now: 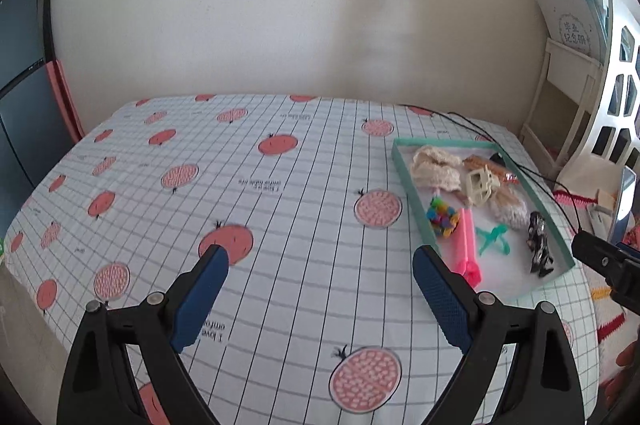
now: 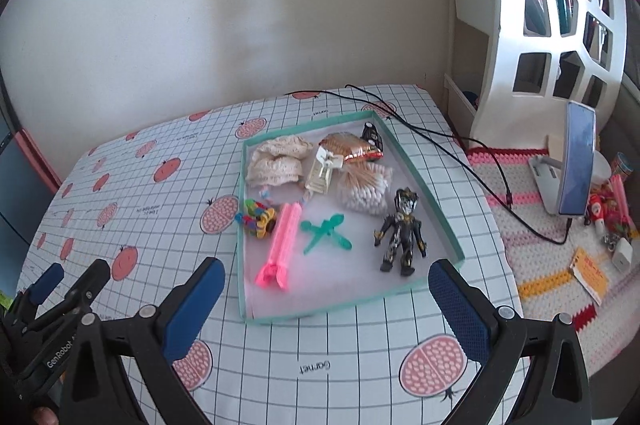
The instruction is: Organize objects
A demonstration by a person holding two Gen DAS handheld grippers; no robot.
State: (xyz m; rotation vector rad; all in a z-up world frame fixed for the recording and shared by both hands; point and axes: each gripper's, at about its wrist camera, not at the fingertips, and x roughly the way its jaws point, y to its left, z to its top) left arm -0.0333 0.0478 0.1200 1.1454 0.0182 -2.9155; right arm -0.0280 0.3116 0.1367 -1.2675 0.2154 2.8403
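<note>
A table (image 2: 352, 341) covered with a white grid-patterned cloth printed with pink pomegranates stands against a plain cream wall (image 2: 200, 5). To its right is a white shelf unit (image 2: 560, 25) with angular cut-out openings holding books, and below that a crocheted mat (image 2: 532, 281) in cream, pink, yellow and red carries a phone on a stand (image 2: 576, 161), a white charger plug, an orange card and a few small toys. A black cable (image 2: 460, 141) runs from the table's far edge across to the mat. On the right part of the table sits a shallow tray (image 2: 352, 303) with a teal rim and white floor. Inside it, at the far end, lie a cream crocheted piece (image 2: 276, 161), a foil snack packet (image 2: 348, 145) and a small dark object in the far corner; nearer are a cream plastic clip (image 2: 322, 171), a bag of cotton swabs (image 2: 364, 191), a multicoloured bead toy (image 2: 256, 217) against the left wall, a pink tube-like toy (image 2: 282, 245), a teal dragonfly-shaped piece (image 2: 326, 233) and a black and gold action figure (image 2: 402, 233) lying near the right wall. The left gripper (image 1: 320, 265) hovers over bare cloth left of the tray, its blue-padded fingers spread wide and holding nothing. The right gripper (image 2: 326, 279) hangs just short of the tray's near edge, likewise spread wide and empty.
</note>
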